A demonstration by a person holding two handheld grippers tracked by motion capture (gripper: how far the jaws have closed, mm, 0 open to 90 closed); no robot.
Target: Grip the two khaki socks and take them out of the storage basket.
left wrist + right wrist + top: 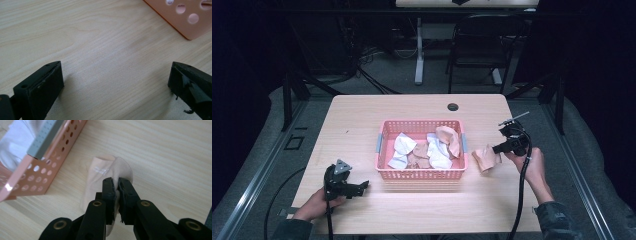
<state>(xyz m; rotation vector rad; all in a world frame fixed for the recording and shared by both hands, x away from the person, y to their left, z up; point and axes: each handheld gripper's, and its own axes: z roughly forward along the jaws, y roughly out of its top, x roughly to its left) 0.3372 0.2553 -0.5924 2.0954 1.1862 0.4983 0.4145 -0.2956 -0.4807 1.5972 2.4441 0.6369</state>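
Right gripper view showed the right gripper (117, 185) with its jaws pinched together on a fold of the peach sock (110, 171); a sliver of cloth sat squeezed between the black pads. From that pinch the sock hung away from the fingers toward the table (162, 152), its long axis running roughly in line with the jaws, the far end rounded and close to or resting on the wood; whether it touched I could not tell. A small pale stitched mark lay across the cloth near that end. The fabric looked thin, soft and limp, folded over on itself instead of lying flat.

Just beside the sock, on its left in that view, stood the corner of the pink basket (37, 178), perforated with round holes, a grey handle on its rim. In the high view the sock (486, 159) hung just outside the basket's right end wall (463, 145), between the basket and the right gripper (497, 148), so the right hand was much the nearer one. More peach and white socks (427, 150) lay jumbled inside the basket.

Left gripper (362, 187) sat well apart, near the table's front left edge, its jaws spread wide with only bare wood between them.
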